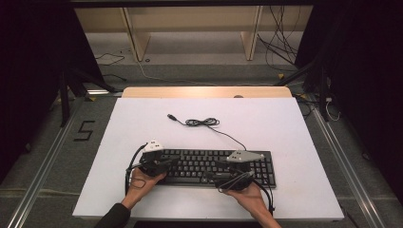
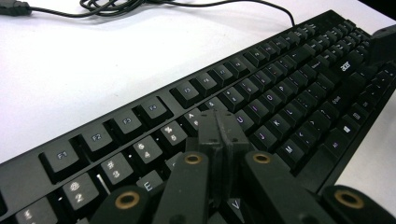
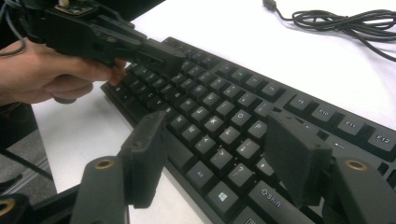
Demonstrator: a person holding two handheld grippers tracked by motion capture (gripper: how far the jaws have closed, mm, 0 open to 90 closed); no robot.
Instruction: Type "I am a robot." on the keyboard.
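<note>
A black keyboard (image 1: 214, 166) lies on the white table top (image 1: 266, 123), near its front edge. Its cable (image 1: 202, 122) coils behind it and ends in a loose plug (image 1: 170, 116). My left gripper (image 1: 172, 162) is over the keyboard's left end, and in the left gripper view its jaws (image 2: 219, 119) are pressed together just above the letter keys (image 2: 280, 93), with nothing between them. My right gripper (image 1: 215, 173) hovers over the right half of the keyboard. In the right gripper view it (image 3: 217, 140) stands wide open above the keys (image 3: 219, 107), holding nothing.
The person's hand (image 3: 51, 74) holds the left gripper (image 3: 175, 58) at the keyboard's far end. The coiled cable (image 3: 345, 21) lies on bare table beyond the function keys. A wooden strip (image 1: 206, 92) borders the table's back edge, with floor cables and shelf legs behind it.
</note>
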